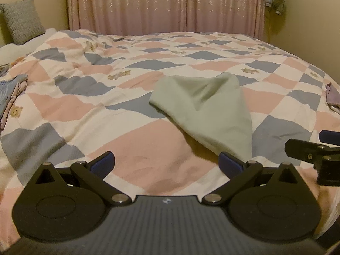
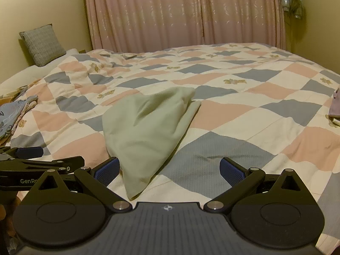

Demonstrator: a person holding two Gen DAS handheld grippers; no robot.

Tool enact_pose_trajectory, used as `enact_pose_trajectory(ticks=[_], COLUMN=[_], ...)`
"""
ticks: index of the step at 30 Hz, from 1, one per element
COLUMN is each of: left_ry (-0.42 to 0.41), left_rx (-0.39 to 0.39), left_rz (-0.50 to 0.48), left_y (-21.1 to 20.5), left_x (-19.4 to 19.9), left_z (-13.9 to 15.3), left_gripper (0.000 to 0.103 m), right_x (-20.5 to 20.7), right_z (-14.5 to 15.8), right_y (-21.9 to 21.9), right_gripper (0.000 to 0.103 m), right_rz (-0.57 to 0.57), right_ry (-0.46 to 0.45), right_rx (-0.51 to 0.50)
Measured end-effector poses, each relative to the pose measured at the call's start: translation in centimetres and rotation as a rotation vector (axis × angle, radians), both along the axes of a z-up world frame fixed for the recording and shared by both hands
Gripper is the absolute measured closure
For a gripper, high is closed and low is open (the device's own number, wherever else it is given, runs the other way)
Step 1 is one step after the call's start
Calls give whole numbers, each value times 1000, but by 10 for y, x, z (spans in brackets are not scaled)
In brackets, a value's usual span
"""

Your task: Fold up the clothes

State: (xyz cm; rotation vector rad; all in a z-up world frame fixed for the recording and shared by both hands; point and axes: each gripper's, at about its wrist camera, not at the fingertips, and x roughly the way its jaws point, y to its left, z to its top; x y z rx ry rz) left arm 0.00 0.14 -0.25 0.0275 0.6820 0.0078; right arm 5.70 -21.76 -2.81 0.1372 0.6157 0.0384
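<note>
A pale green cloth [image 1: 209,110] lies rumpled in a rough triangle on the checked quilt [image 1: 89,106], its narrow end toward me. It also shows in the right wrist view [image 2: 148,127]. My left gripper [image 1: 167,164] is open and empty, low over the quilt, with the cloth's near tip just beside its right finger [image 1: 230,163]. My right gripper [image 2: 169,171] is open and empty, with the cloth's near tip lying between its fingers, close to the left finger [image 2: 107,171]. Each gripper shows at the edge of the other's view.
A stack of patterned clothes [image 1: 10,93] lies at the bed's left edge, and a purple garment [image 2: 335,106] at the right edge. A grey pillow [image 2: 41,44] leans on the wall at the back left. Pink curtains [image 2: 187,12] hang behind the bed.
</note>
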Motion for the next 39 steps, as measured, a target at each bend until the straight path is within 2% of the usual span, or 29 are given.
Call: enact_pose_trajectory(ticks=[9,14,22,39], left_ry=[9,-16,-25,11], left_rx=[0,-10,13,13], left_rz=[2,-4,7,10], left_y=[2,8,10,9], left_x=[3,3,4,8], left_z=[-6,-8,-8,-16], left_gripper=[0,0,0,0], right_x=[2,6,9,13], right_z=[-1,-5,-9,-16], right_y=[-1,0,-1,-2], right_gripper=[0,0,0,0], right_rz=[7,10,10,8], right_ry=[2,12,22,37], right_rx=[0,-5,-5,-8])
